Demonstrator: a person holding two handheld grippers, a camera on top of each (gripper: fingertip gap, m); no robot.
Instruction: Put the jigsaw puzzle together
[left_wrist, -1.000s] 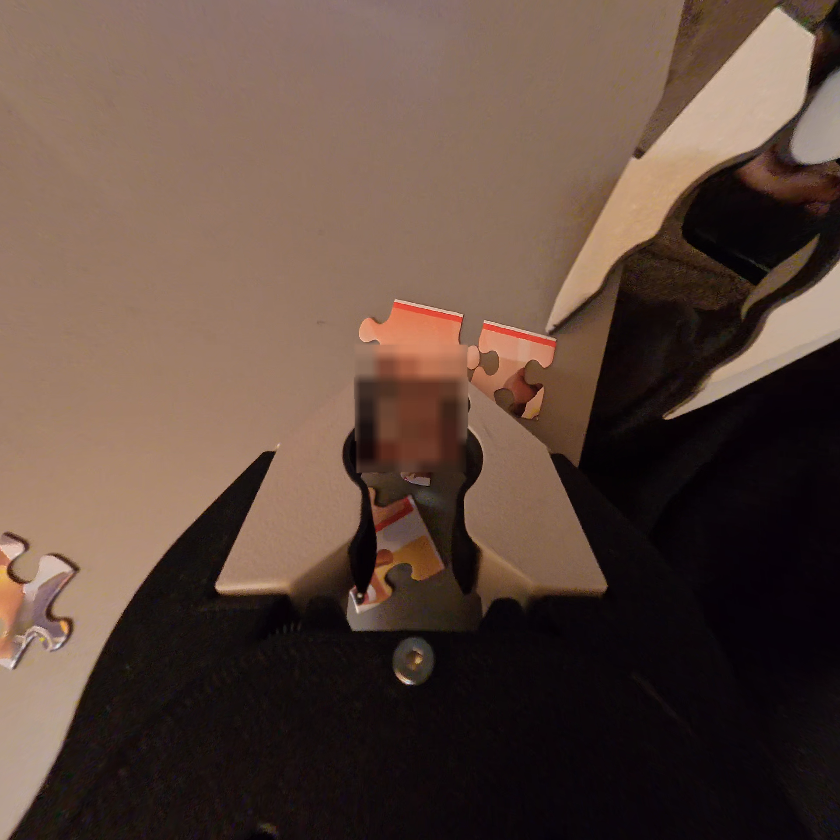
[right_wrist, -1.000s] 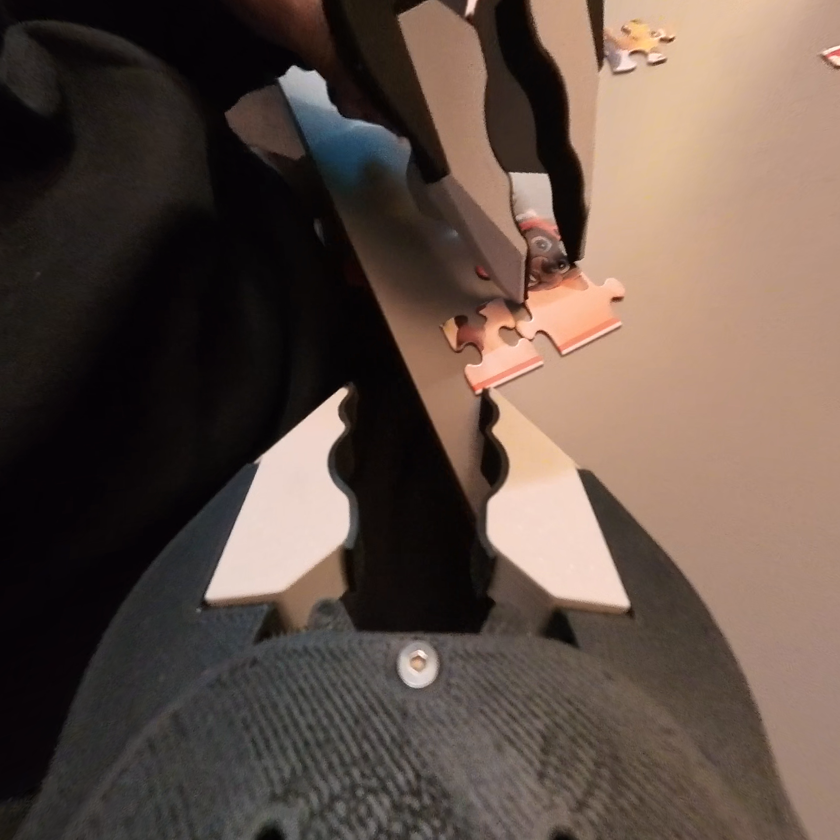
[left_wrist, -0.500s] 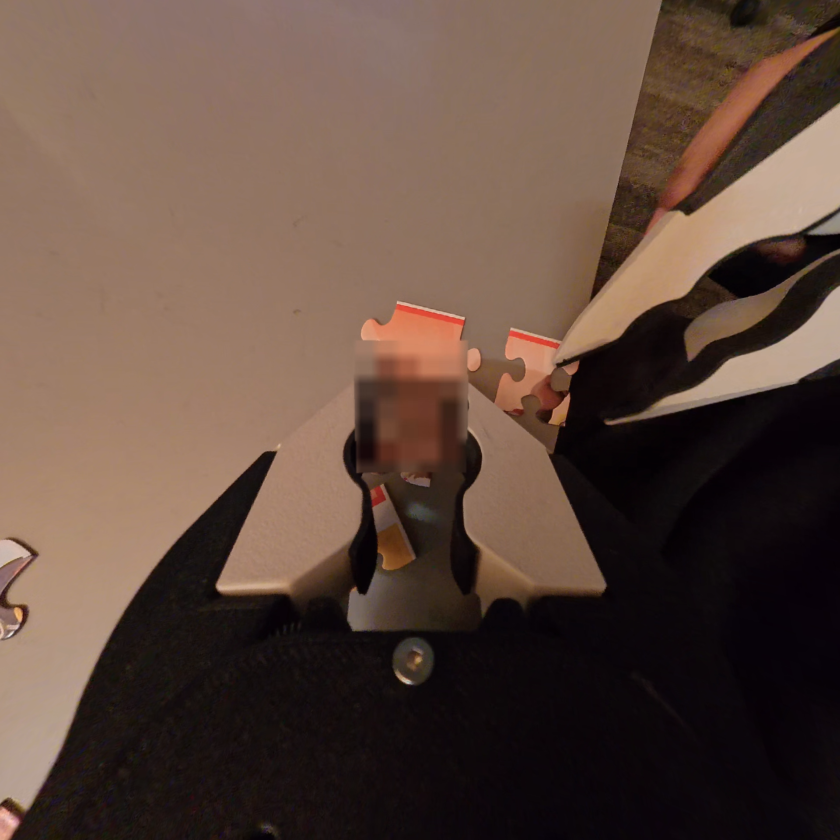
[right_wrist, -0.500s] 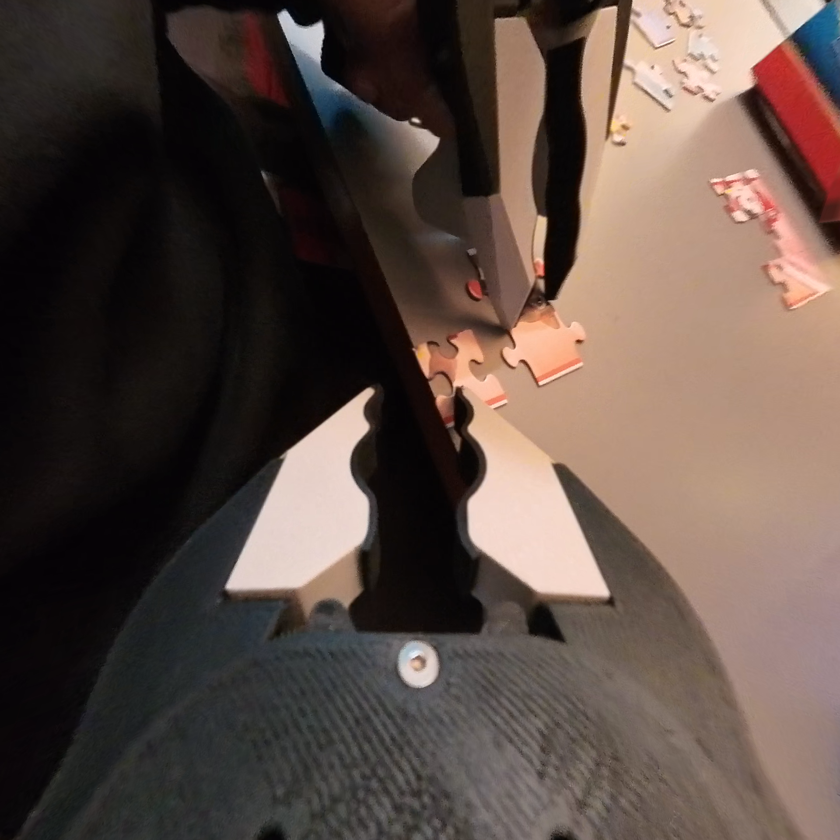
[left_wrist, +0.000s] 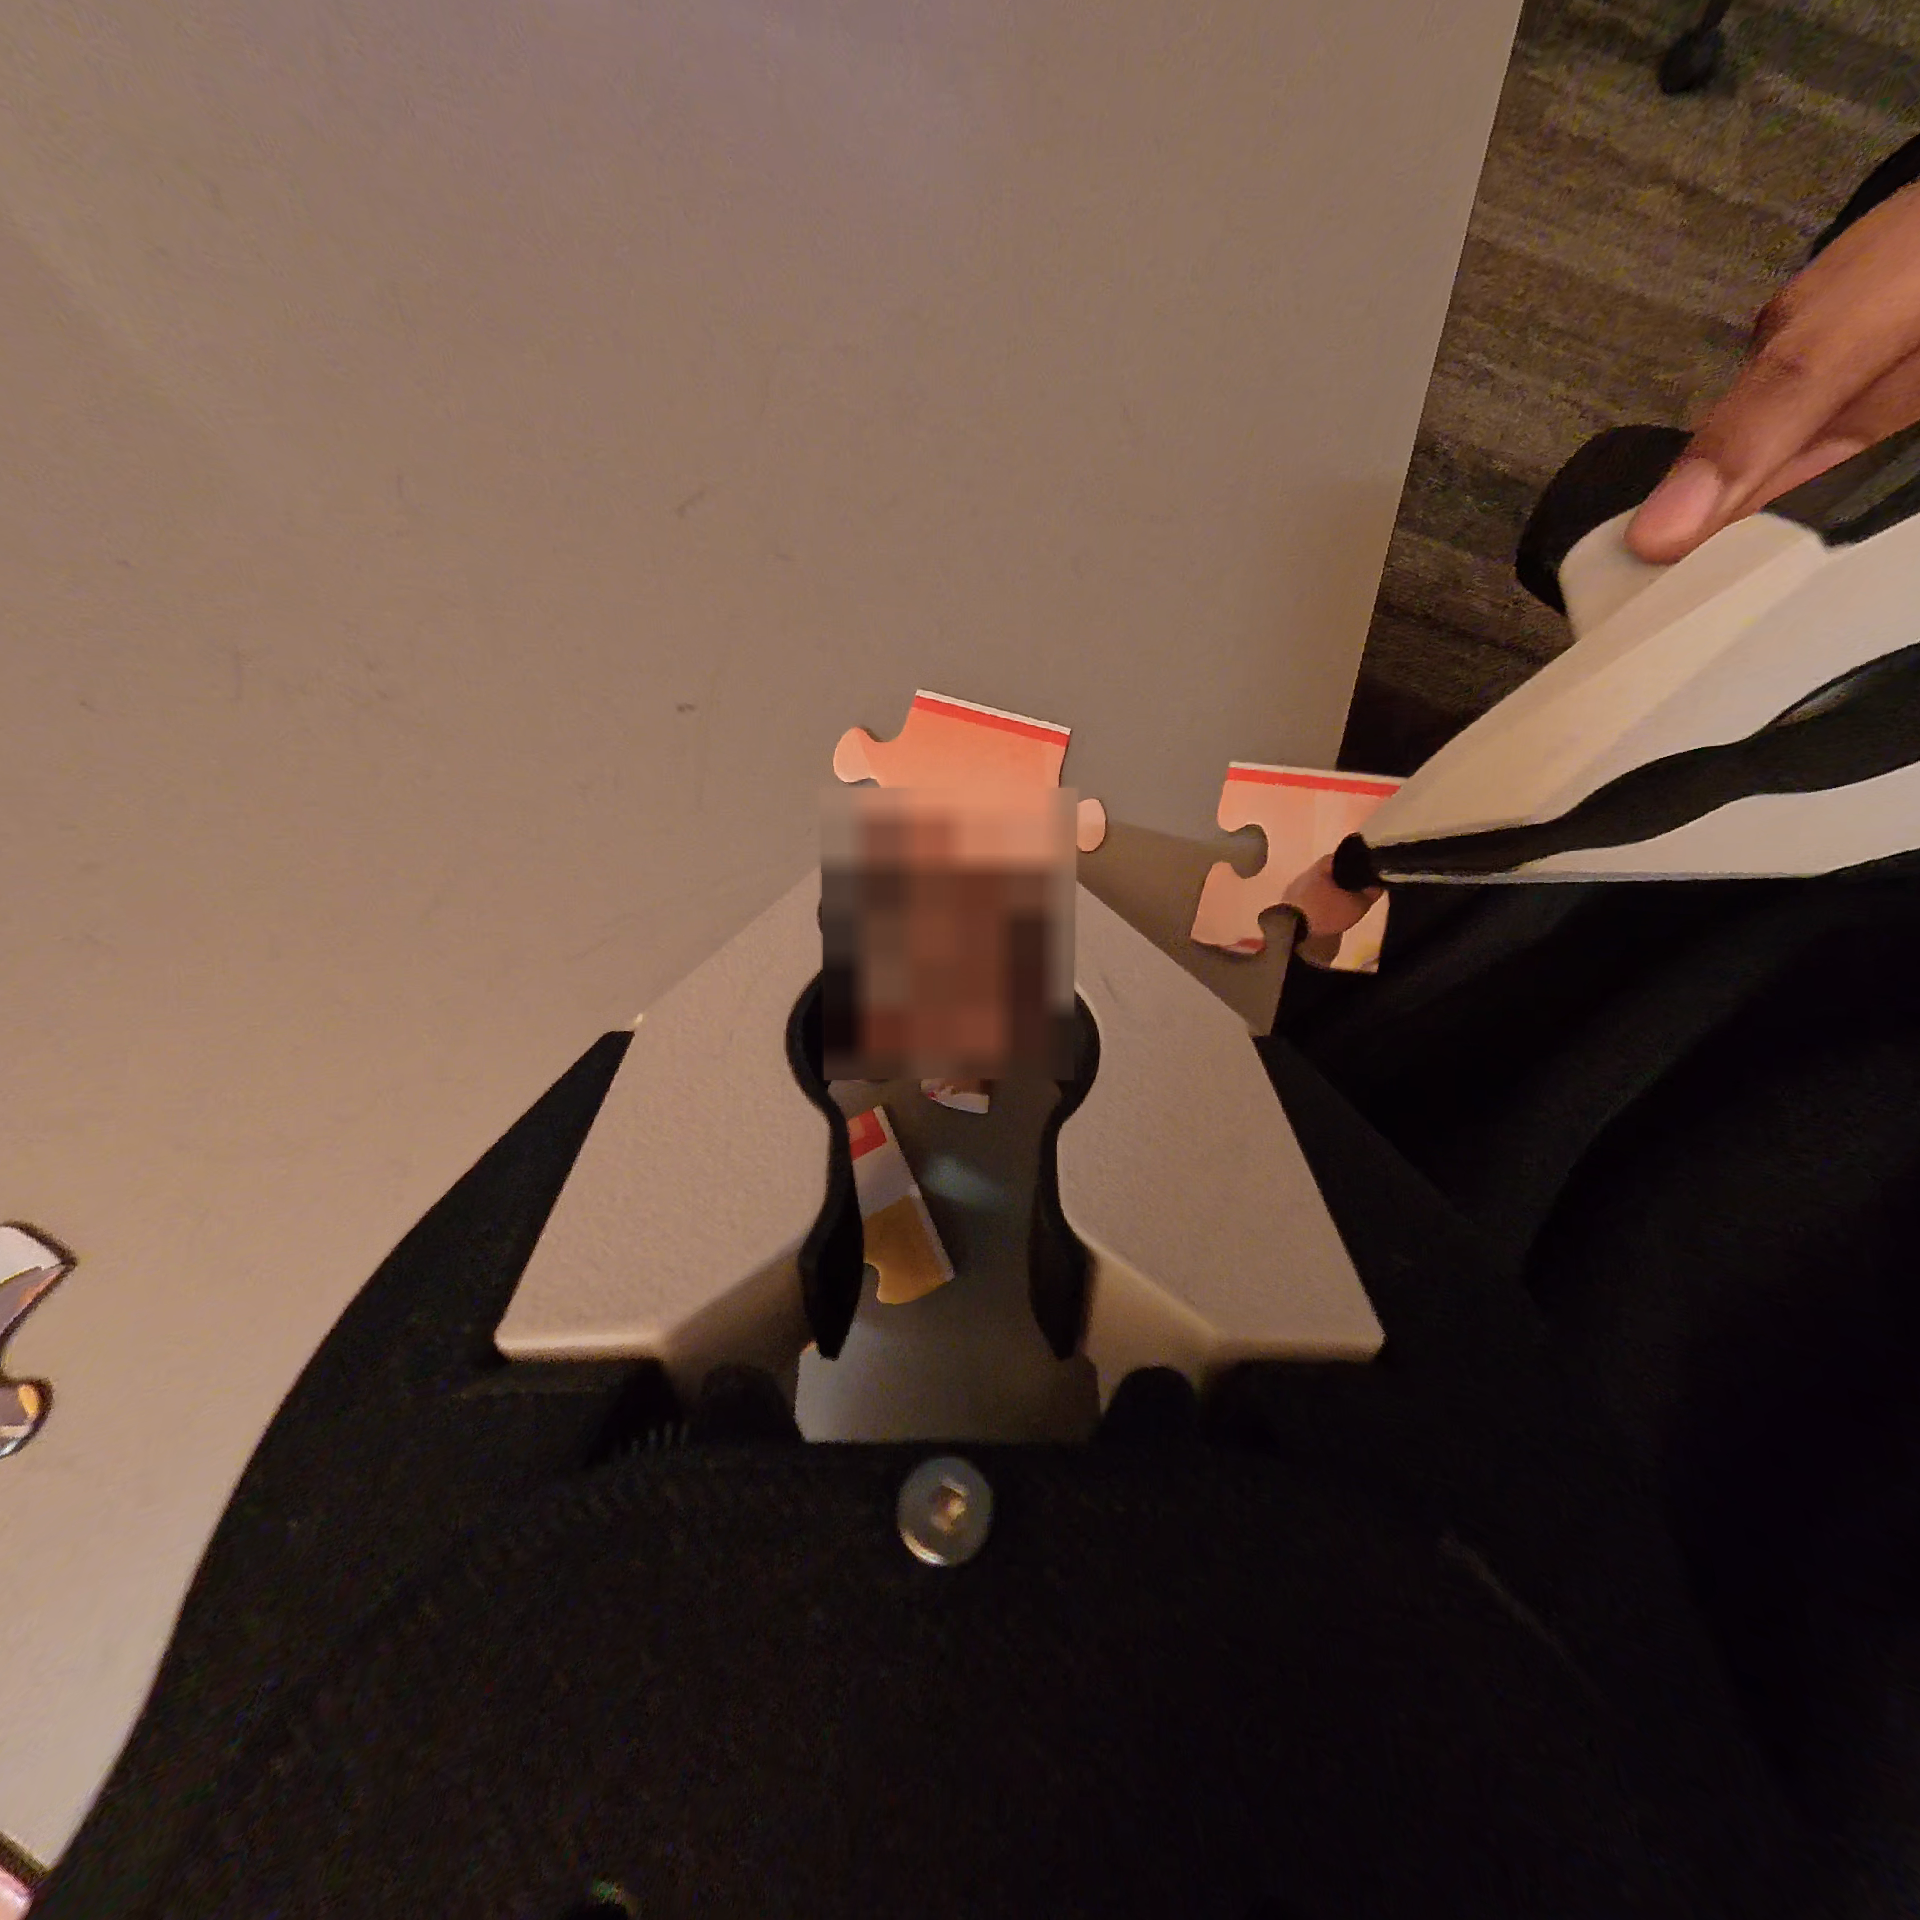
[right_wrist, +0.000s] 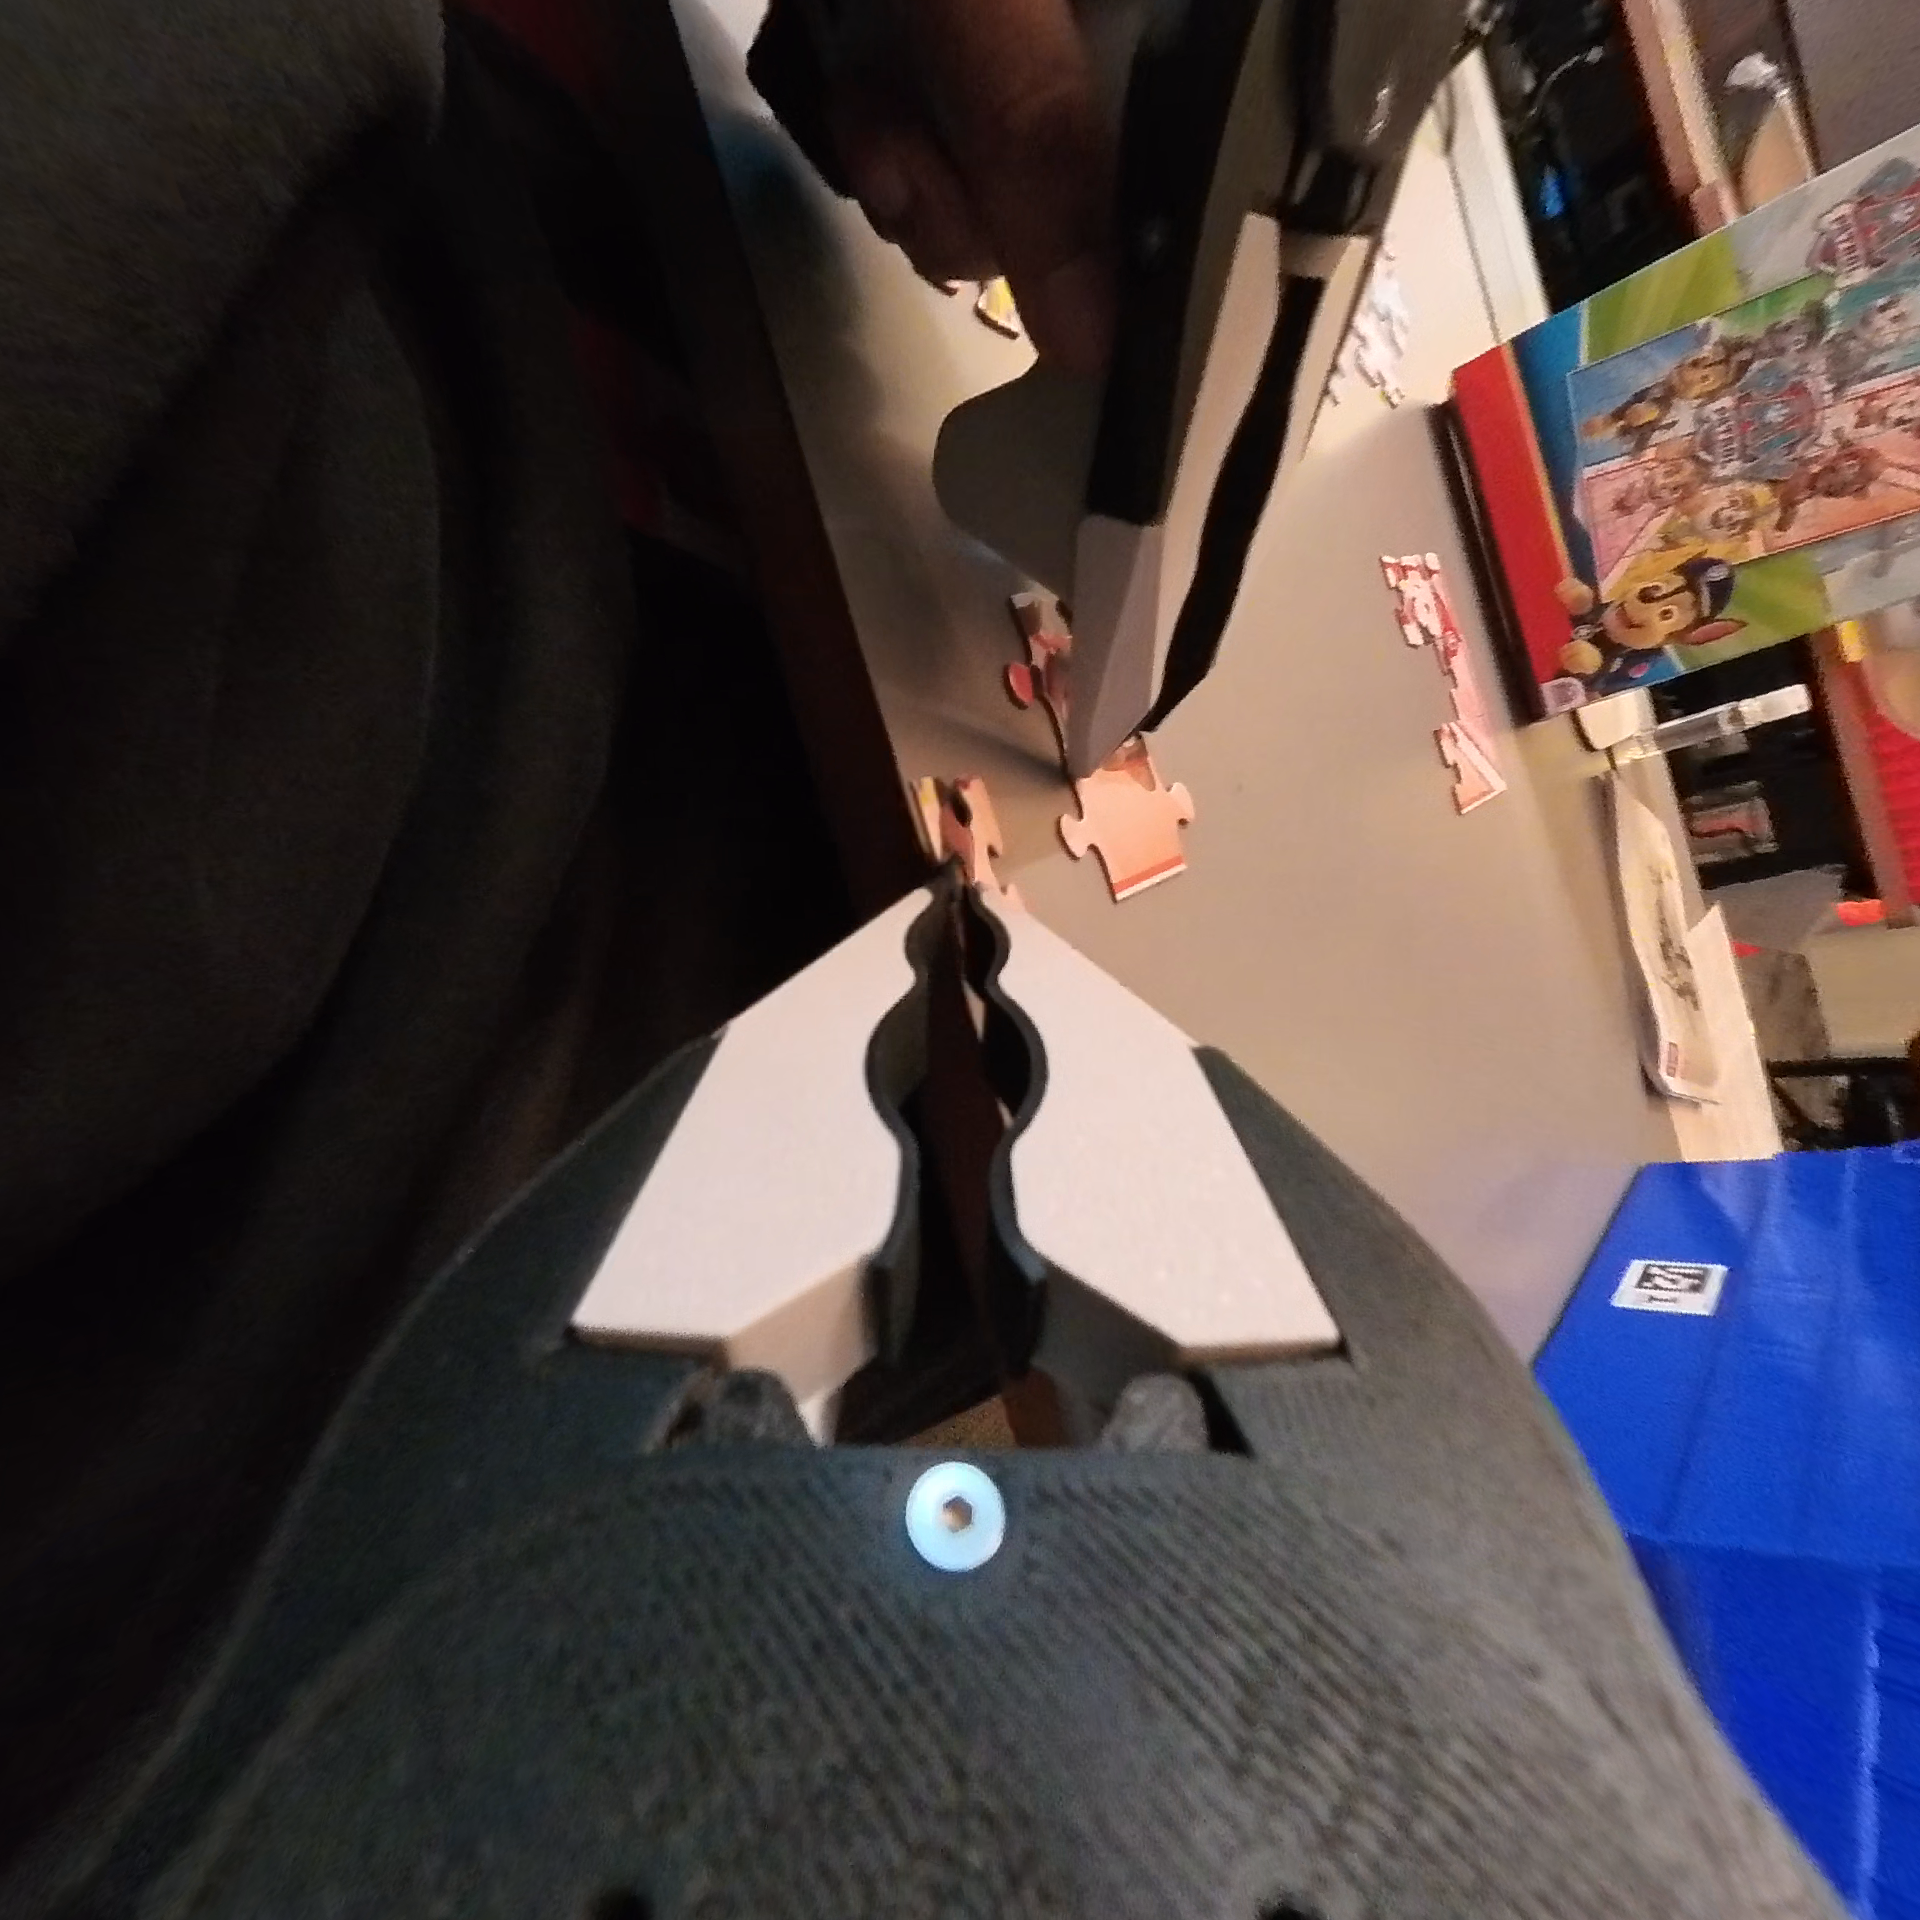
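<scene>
Gripping an orange puzzle piece by its sides, the left hand-held gripper holds it flat on the worktop. Just to its right, apart, a second orange piece turns its socket toward the first piece's tab, pinched at the worktop's edge by the clenched right hand-held gripper.

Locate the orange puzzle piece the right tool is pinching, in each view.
Left wrist view: orange puzzle piece right of centre, at the table edge, right tool shut on it.
Right wrist view: centre, just above the tool's tips.
Shared landmark: the red-striped piece beside it.
</scene>
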